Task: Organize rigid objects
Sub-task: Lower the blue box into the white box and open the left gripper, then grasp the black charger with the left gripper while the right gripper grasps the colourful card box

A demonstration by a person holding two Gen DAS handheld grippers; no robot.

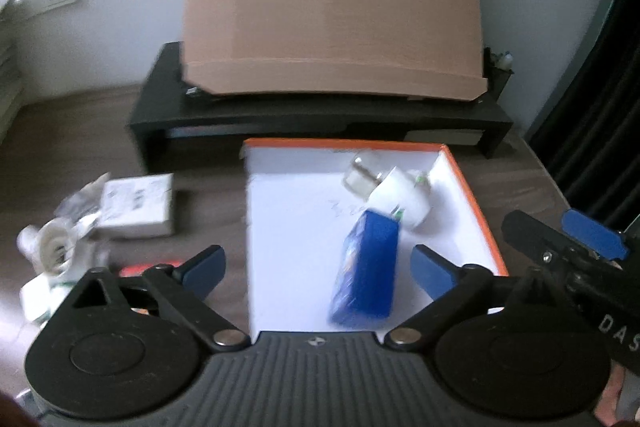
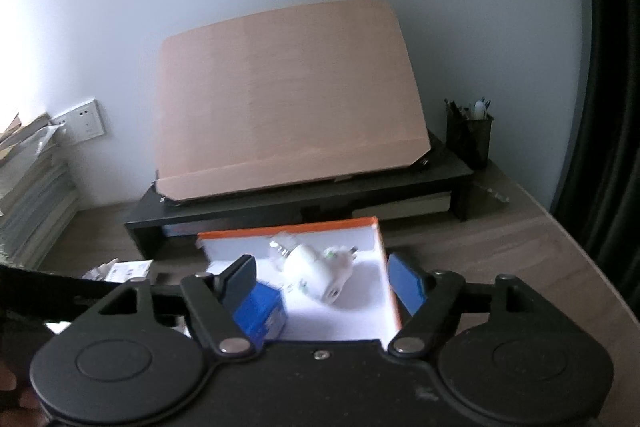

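Left wrist view, from the left: clutter on the desk [image 1: 200, 171], namely a tape roll [image 1: 54, 247], crumpled plastic wrap [image 1: 80, 205], a white carton [image 1: 138, 205], and a red item [image 1: 150, 270] half hidden behind my left finger. I can't tell what it is. The right wrist view catches only a sliver of that carton [image 2: 130, 270]; the rest of the pile is blocked by the other rig.

My left gripper [image 1: 316, 269] is spread wide with nothing between the pads. The blue box [image 1: 366, 267] lies inside the orange-rimmed tray [image 1: 472, 203], tilted and blurred, near the front edge, between my fingers but touching neither. Behind it are a white plug adapter [image 1: 404, 199] and a clear bulb-like piece [image 1: 360, 173], bunched together at the tray's back right.

The right gripper shows at the far right of the left view as a blue pad [image 1: 594, 233] beside the tray.

Right wrist view: my right gripper [image 2: 322, 281] is also released and wide, holding nothing. The tray [image 2: 386, 267] sits between the fingers, the blue box [image 2: 260, 315] low on the left behind the left finger, and the adapter [image 2: 316, 273] mid-tray.

Only this view shows the pen cup [image 2: 469, 137] clearly, the book stack [image 2: 32, 199] at left, and the whole cardboard sheet [image 2: 288, 115] leaning on the black riser [image 2: 360, 191]. The wall socket [image 2: 82, 123] is in both.
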